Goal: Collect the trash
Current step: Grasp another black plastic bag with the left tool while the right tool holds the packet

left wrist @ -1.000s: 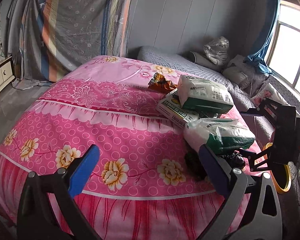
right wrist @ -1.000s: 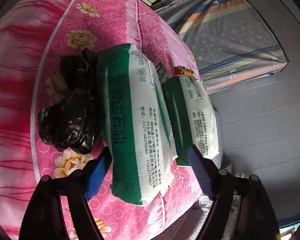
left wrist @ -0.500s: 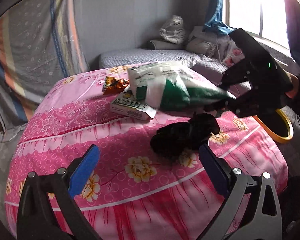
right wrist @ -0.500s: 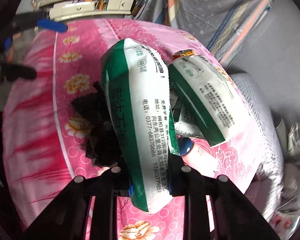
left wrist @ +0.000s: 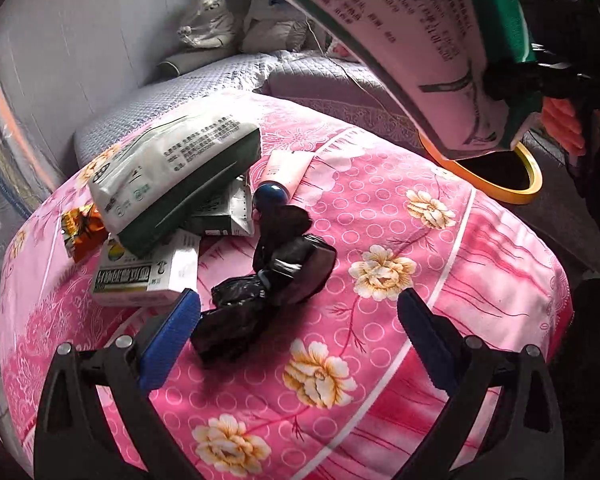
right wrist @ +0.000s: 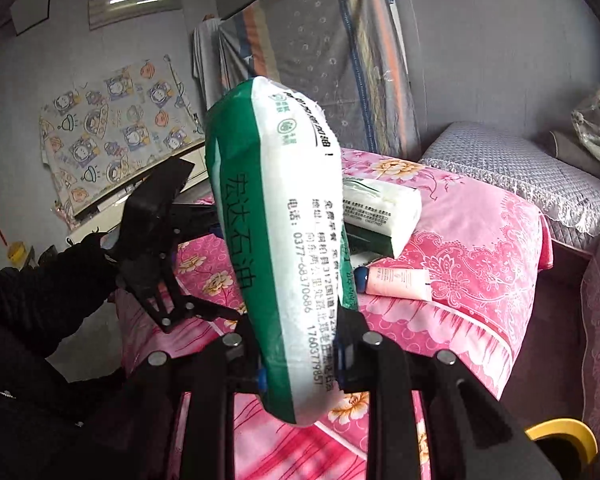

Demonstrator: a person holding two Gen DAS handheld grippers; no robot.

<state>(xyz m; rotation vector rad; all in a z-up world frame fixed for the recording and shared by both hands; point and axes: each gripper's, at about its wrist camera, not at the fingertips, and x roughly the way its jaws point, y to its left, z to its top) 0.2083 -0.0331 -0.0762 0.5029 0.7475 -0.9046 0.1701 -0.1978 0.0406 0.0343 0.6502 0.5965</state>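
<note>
My right gripper (right wrist: 300, 364) is shut on a green and white tissue pack (right wrist: 284, 248) and holds it up in the air; the pack also shows at the top right of the left wrist view (left wrist: 412, 40), above a yellow-rimmed bin (left wrist: 496, 176). My left gripper (left wrist: 296, 320) is open and empty, low over the pink bed, with a crumpled black plastic bag (left wrist: 268, 280) between its fingers. A second tissue pack (left wrist: 172, 168), a white box (left wrist: 148, 272), a pink tube (left wrist: 284, 168) and an orange wrapper (left wrist: 80, 232) lie on the bed.
The pink flowered bedspread (left wrist: 400, 320) covers the bed. A grey quilted mattress (left wrist: 172, 96) with pillows lies beyond. The bin's yellow rim shows at the lower right of the right wrist view (right wrist: 564, 436). A draped striped cloth (right wrist: 332, 52) hangs behind.
My right gripper closed on the tissue pack and lifted it off the bed toward the bin. My left gripper moved in close over the black bag.
</note>
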